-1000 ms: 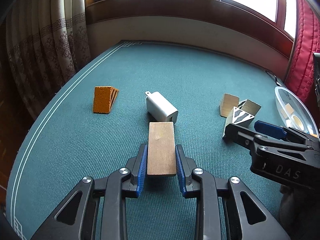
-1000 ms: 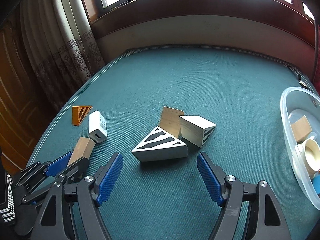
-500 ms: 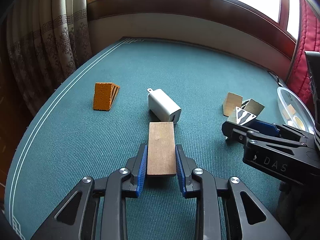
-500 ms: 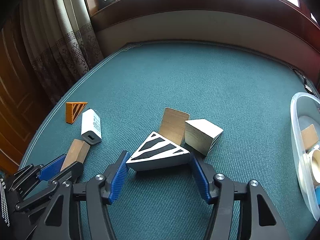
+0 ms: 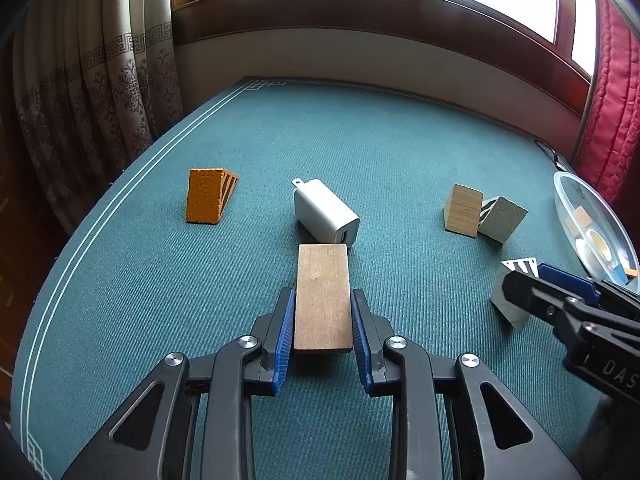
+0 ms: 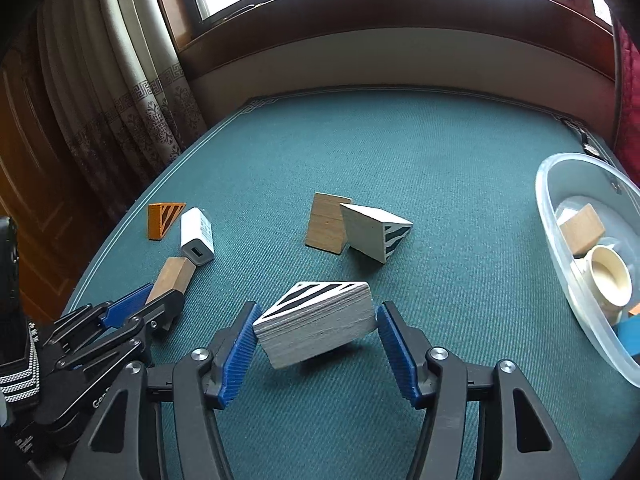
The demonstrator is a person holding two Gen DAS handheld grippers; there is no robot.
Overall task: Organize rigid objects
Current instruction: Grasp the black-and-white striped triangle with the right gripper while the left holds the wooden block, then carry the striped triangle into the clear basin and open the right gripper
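Observation:
My left gripper point(image 5: 322, 320) is shut on a brown wooden block point(image 5: 323, 296), held just over the green table. My right gripper point(image 6: 316, 320) is shut on a white wedge with black stripes point(image 6: 316, 322) and holds it tilted, lifted off the cloth; it also shows in the left wrist view point(image 5: 510, 292). A clear plastic tub point(image 6: 560, 240) at the right holds a wooden cube point(image 6: 582, 228) and a cream cup point(image 6: 608, 280).
On the green table point(image 5: 400, 152) lie an orange wedge point(image 5: 208, 196), a white charger point(image 5: 326, 214), a plain wooden wedge point(image 6: 328, 224) and a second striped white wedge point(image 6: 374, 232). Curtains hang at the left; a wall and window stand behind.
My right gripper closed on the striped wedge and lifted it back, away from the other two wedges. My left gripper stayed shut on the brown block and rose slightly.

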